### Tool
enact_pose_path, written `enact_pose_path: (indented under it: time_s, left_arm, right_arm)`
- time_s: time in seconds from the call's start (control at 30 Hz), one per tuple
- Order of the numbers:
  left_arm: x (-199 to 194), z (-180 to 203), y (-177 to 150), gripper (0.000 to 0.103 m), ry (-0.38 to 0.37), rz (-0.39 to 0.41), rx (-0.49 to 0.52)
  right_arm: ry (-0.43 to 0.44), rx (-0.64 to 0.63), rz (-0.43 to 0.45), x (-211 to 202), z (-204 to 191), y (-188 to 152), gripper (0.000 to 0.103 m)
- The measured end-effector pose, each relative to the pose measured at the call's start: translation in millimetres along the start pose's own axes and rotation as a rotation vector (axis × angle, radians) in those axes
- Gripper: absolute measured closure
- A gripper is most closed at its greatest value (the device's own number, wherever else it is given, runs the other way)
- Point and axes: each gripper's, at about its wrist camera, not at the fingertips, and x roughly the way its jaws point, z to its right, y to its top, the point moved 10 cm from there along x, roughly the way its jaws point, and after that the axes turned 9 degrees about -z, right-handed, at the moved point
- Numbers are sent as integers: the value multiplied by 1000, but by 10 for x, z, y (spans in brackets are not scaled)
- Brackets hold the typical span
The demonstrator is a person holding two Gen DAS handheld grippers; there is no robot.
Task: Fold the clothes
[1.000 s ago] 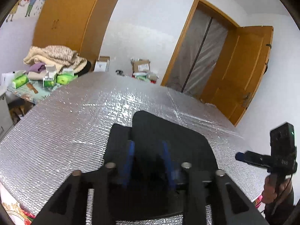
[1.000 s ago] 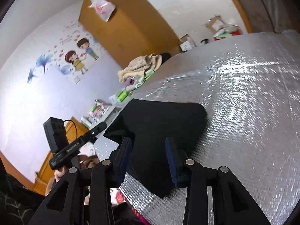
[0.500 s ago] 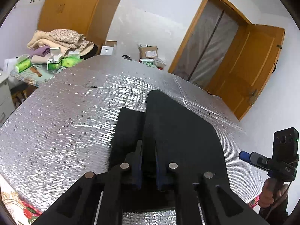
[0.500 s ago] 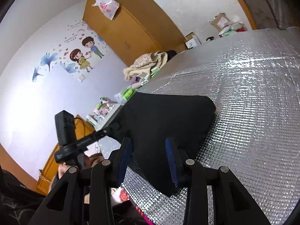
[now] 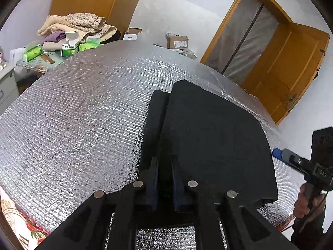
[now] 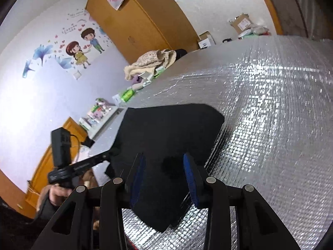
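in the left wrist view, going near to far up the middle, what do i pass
left gripper → black garment → bare silver foil cover → cardboard box on the floor → white wall

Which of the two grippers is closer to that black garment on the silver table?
Left. The left gripper has the black garment between its narrowed jaws; the right gripper hangs open above its corner.
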Motion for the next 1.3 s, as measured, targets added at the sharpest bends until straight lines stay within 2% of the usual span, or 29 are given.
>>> enact_pose_path:
  time_s: [0.1,0.17,0.3,0.47,0.6,0.73,0.83,1.0,1.1,1.17,1.3]
  left_arm:
    - [-25,-2,-20,90,-6,-2,5]
    - [-31,3,-26,89,-5,-2,13]
    - [-38,17,-50,89,-9,-4,19]
    - [-132,6,-26,89,22,6,36]
    - [-301,43,152,89,56,81,47]
    - [-338,253,364,89,31,124,92]
    - [-202,453,496,89,29,125,151]
    - [211,455,647,89,120,81,183]
    - [412,361,615,89,130,39,160]
    - [471,331,582,89,142,39,172]
    - [502,350,538,89,218,51,223]
  right_arm:
    - [-36,-7,2,62,58,102,64]
    - [-56,-3,-13,158,134,145,68]
    - [-120,6,-98,444,285,74,73]
    - [-133,-8,-75,378,278,89,73]
    - [-140,-12,-33,280,278,191,73]
    - [-152,-5,-21,280,351,290,73]
    - [-157,-3,-16,324,369,352,73]
    - [-173,-6,-3,405,377,486,73]
    - [-201,-13,-16,511,429,539,73]
    - [-213,-1,-50,646,487,515,73]
    - [-236,-18,-44,768,524,510,74]
